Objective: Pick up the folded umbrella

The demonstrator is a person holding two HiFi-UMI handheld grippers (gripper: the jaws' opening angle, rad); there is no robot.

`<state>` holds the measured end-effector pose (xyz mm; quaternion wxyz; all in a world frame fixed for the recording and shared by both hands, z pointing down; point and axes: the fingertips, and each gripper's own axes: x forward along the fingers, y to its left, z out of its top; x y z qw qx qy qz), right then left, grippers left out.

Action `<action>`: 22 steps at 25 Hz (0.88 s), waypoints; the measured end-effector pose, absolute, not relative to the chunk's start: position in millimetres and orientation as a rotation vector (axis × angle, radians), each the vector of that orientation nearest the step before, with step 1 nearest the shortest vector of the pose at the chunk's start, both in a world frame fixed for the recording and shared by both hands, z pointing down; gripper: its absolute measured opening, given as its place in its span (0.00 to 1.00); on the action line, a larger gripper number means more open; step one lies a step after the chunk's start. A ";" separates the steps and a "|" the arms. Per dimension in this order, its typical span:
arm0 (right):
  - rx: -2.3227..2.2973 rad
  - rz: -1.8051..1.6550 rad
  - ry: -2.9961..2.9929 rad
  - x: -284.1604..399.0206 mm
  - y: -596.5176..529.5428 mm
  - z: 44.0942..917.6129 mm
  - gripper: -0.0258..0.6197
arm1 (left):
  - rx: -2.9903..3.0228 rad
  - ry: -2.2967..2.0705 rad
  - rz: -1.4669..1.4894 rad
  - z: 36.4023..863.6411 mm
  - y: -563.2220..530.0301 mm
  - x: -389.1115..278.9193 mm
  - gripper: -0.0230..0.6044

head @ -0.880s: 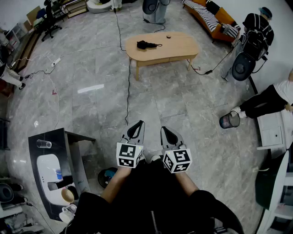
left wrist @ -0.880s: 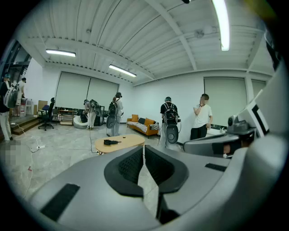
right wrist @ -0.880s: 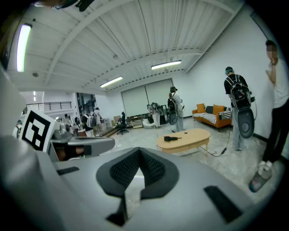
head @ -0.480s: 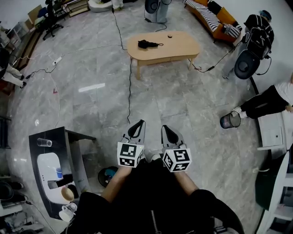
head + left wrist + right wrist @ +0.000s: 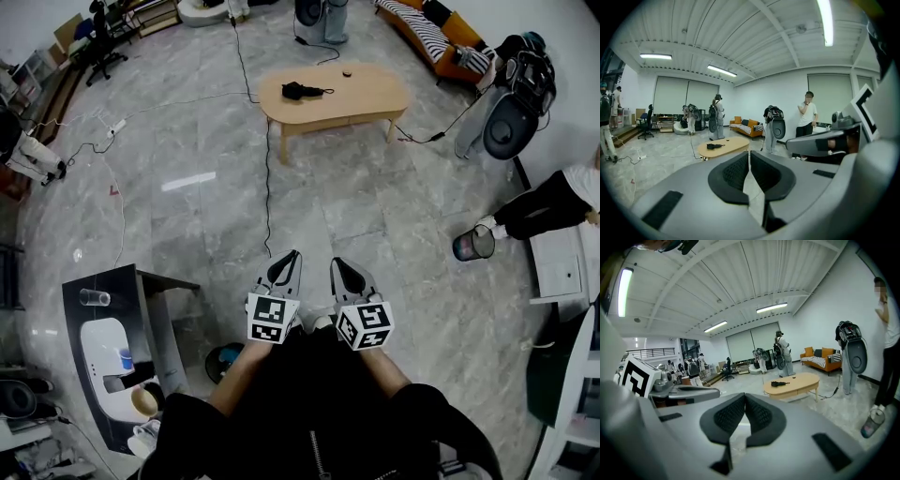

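Note:
The folded umbrella [image 5: 298,91] is a small black bundle with a strap, lying on the left part of a light wooden oval table [image 5: 366,94] far across the room. The left gripper view also shows the umbrella [image 5: 714,146], and so does the right gripper view [image 5: 779,384]. My left gripper [image 5: 292,255] and right gripper [image 5: 336,263] are held side by side close to my body, pointing toward the table. Both are shut with nothing between their pads: the left gripper [image 5: 749,154] and the right gripper [image 5: 745,397] show their tips meeting. Grey floor lies between them and the table.
A black cable [image 5: 266,178] runs along the floor from the table toward me. A dark side table [image 5: 141,309] with a glass stands at my left. A small bin [image 5: 472,244] and a seated person [image 5: 553,202] are at right. Standing people and an orange sofa [image 5: 441,28] lie beyond the table.
Both grippers stay shut and side by side. The floor and side table have slid slightly down the view. A person at the far left edge has moved a little.

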<state>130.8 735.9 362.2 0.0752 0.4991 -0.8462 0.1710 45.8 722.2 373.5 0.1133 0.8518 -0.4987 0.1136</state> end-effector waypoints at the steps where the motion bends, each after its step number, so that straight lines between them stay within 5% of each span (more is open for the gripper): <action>1: 1.495 0.511 -2.544 129.0 735.8 360.2 0.06 | 2.502 -1.462 0.330 372.2 722.4 44.9 0.08; 22: 1.494 0.559 -2.484 112.5 728.6 371.0 0.06 | 2.440 -1.387 0.295 380.2 701.5 28.6 0.08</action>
